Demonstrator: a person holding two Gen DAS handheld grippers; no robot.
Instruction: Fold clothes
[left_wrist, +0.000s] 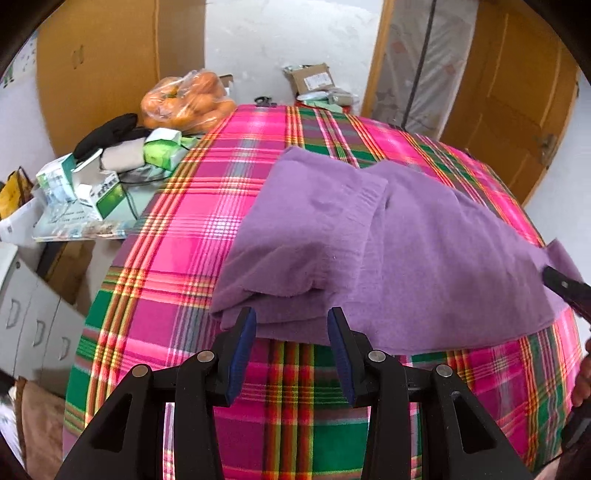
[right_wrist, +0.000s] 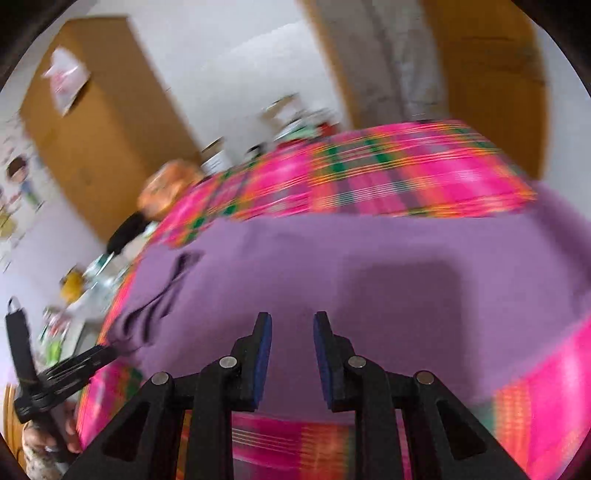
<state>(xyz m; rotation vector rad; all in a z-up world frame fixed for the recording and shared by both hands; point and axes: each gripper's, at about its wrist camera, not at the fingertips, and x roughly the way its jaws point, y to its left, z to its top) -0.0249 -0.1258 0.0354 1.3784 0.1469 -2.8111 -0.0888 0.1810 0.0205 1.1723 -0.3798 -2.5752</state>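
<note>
Risk I see: both tools gape empty, left (left_wrist: 291, 321) at the sweater (left_wrist: 369, 251) hem, right (right_wrist: 291, 325), blurred, perhaps grabbing only one layer.

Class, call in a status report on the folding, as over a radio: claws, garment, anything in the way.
Left claw open, at the near edge. Right claw open, over cloth. Purple garment partly folded on plaid table cover. Nothing in the way.
</note>
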